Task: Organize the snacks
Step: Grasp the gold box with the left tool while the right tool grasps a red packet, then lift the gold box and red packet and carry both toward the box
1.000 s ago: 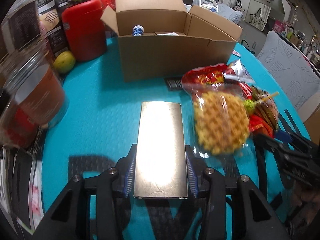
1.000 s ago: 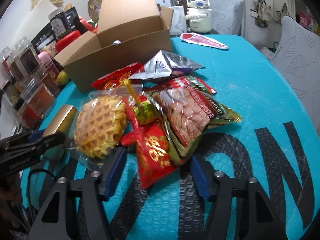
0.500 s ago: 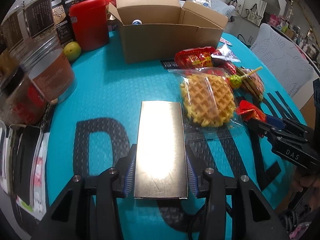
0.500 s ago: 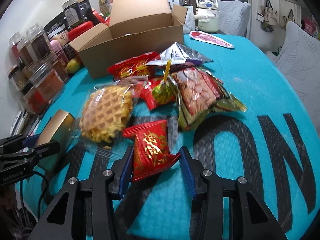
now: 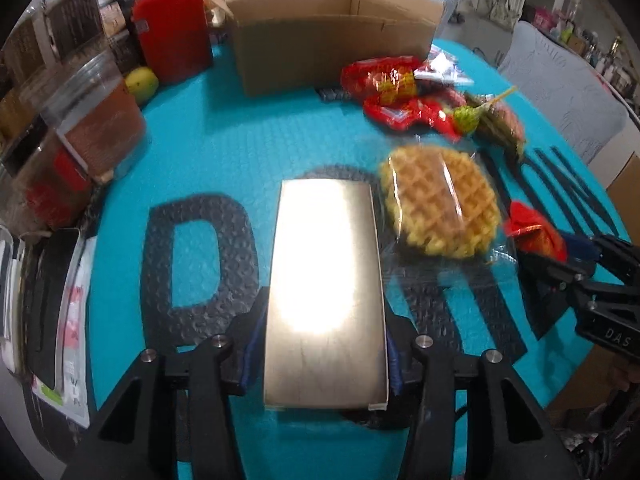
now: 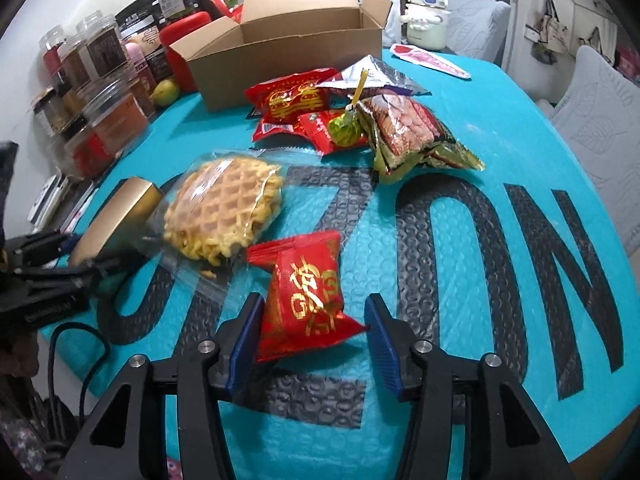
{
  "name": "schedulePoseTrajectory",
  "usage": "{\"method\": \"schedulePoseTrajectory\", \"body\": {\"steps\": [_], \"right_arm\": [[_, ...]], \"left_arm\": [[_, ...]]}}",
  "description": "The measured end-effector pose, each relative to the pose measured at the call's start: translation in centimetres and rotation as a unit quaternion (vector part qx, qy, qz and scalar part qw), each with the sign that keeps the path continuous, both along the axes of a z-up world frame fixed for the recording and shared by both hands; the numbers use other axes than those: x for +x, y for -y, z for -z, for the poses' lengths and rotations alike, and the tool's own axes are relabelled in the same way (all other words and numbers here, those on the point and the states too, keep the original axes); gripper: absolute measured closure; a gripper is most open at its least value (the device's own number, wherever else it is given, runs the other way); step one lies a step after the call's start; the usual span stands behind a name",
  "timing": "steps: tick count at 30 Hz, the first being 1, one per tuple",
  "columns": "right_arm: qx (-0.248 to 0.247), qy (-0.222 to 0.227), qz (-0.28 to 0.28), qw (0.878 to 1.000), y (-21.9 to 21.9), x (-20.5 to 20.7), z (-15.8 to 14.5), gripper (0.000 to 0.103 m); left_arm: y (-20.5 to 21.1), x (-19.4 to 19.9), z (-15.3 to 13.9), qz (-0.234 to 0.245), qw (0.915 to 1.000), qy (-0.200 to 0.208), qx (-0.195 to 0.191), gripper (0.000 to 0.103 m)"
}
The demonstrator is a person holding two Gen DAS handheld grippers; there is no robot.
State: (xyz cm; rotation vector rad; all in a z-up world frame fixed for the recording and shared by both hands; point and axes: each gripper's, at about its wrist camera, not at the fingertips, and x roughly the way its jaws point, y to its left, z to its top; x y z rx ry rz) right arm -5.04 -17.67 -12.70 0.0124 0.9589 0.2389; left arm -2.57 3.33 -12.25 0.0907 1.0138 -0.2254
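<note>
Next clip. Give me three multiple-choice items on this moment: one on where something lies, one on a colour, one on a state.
1. Where does the bagged waffle lie?
A. On a chair
B. On the table cover, beside the gold box
C. On the floor

2. What colour is the table cover?
A. Teal with large black letters
B. Plain white
C. Red and yellow checks

3. In what state is the cardboard box?
A. Taped shut
B. Flattened
C. Upright, with its flaps open

Answers:
1 B: both wrist views show the waffle on the cover, right next to the gold box.
2 A: the cover is teal all over, with black letters across it.
3 C: the right wrist view shows the flaps standing up and out, and the inside of the box can be seen.
</note>
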Motion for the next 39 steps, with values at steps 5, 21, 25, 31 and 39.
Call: {"method": "schedulePoseTrajectory", "body": {"steps": [5, 21, 25, 31, 39], "right_arm": [[-0.014, 0.01, -0.004, 1.0, -0.6, 0.7, 0.1, 0.051], [0.005, 0.012, -0.01, 1.0, -0.7, 0.7, -0.8, 0.069], [0.014, 0.023, -0.022, 0.999, -1.0, 0.4, -2.0, 0.069], [0.026, 0.044, -0.047, 0.998, -1.8, 0.8, -4.1, 0.069], [0.035, 0.078, -0.072, 0.994, -2.5, 2.4, -7.0, 0.069]], "left_arm": [[-0.3, 0.1, 0.3, -0.006, 0.9997, 0.015, -0.016, 0.056], [-1.7, -0.1, -1.0, -0.023, 0.9984, 0.013, -0.05, 0.06], [-2.1, -0.2, -2.4, -0.026, 0.9979, 0.024, -0.055, 0.06], [-2.3, 0.3, -5.1, -0.025, 0.9961, 0.052, -0.066, 0.06], [-1.6, 2.2, -8.3, -0.017, 0.9925, 0.088, -0.083, 0.06]]}}
